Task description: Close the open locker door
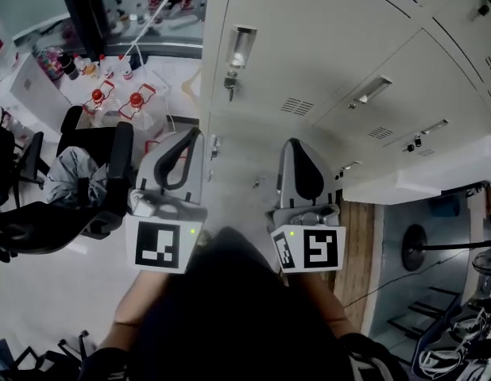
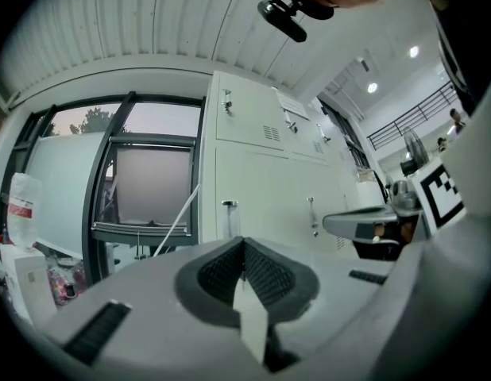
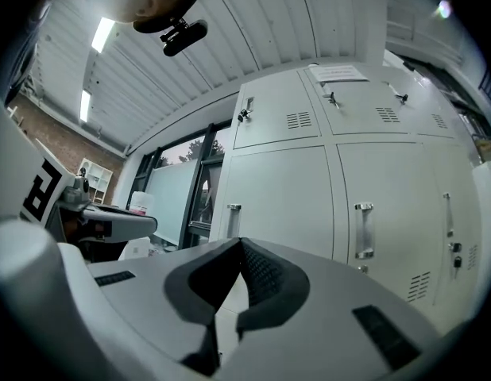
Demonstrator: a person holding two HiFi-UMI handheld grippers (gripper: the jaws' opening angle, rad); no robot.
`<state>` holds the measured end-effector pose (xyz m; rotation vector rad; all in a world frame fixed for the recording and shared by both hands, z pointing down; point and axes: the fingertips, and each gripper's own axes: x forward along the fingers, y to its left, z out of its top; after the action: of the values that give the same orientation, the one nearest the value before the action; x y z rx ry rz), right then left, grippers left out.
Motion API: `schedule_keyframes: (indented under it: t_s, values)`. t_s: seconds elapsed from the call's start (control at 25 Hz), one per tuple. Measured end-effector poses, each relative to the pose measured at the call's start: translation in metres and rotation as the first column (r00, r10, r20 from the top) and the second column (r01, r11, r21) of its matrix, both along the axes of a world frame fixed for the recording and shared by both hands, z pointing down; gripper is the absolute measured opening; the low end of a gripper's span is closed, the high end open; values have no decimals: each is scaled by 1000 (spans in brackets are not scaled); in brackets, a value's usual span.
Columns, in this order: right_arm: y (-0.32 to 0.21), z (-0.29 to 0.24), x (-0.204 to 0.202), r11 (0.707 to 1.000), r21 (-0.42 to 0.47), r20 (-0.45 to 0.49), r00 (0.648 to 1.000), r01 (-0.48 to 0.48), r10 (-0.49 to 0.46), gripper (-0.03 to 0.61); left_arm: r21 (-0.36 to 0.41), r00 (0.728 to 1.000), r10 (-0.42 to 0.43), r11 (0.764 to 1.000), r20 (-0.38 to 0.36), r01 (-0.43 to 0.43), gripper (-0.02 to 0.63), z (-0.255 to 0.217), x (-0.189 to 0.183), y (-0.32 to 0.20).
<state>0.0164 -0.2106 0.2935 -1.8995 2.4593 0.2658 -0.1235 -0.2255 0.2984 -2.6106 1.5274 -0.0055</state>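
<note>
- Head view: the left gripper (image 1: 191, 138), a grey two-jaw tool with a black-and-white marker cube, and its twin, the right gripper (image 1: 298, 144), are held side by side and point at a bank of pale grey metal lockers (image 1: 333, 46). The locker door (image 1: 247, 153) straight ahead of them looks flush with its neighbours, and no door here plainly hangs open. A pale flat slab (image 1: 412, 182) juts out at the right, and it cannot be told whether that is a door leaf. Neither gripper touches the lockers.
- Left gripper view: the left gripper (image 2: 244, 244) is clenched, its ribbed dark pads meeting at the tip with nothing between them. The lockers (image 2: 265, 117) stand ahead and apart from it, and the locker door (image 2: 261, 201) lies shut against the frame beside a dark-framed window (image 2: 150, 185).
- Right gripper view: the right gripper (image 3: 239, 244) is likewise clenched and empty. The locker door (image 3: 281, 197) ahead, with its upright metal bar handle (image 3: 233, 221), sits level with the surrounding panels and clear of the jaws.
- Judgement: the closing appears done, with nothing left but to confirm the latch.
</note>
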Motion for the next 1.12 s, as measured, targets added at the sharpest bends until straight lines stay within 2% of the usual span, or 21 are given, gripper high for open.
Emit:
schedule_keyframes:
  t_s: [0.28,0.6,0.76,0.92,1.12]
  values:
    - [17,7,18,1000,6,9,1000,9,-9,17,6,1000,-19,1000,13,19,0,0,14,22]
    - [23,-20,53,998,33,8,999,48,-48,15,4,998,-59,998,11,59,0,-18,43,31]
    - [23,-18,59,996,45,14,997,77,-77,16,36,997,-77,996,23,76,0,-21,50,36]
    - [26,-13,66,995,44,20,996,91,-92,15,20,995,-94,995,37,94,0,-14,54,37]
    - [30,-13,71,994,43,23,994,103,-104,17,42,994,-98,994,47,97,0,-19,58,41]
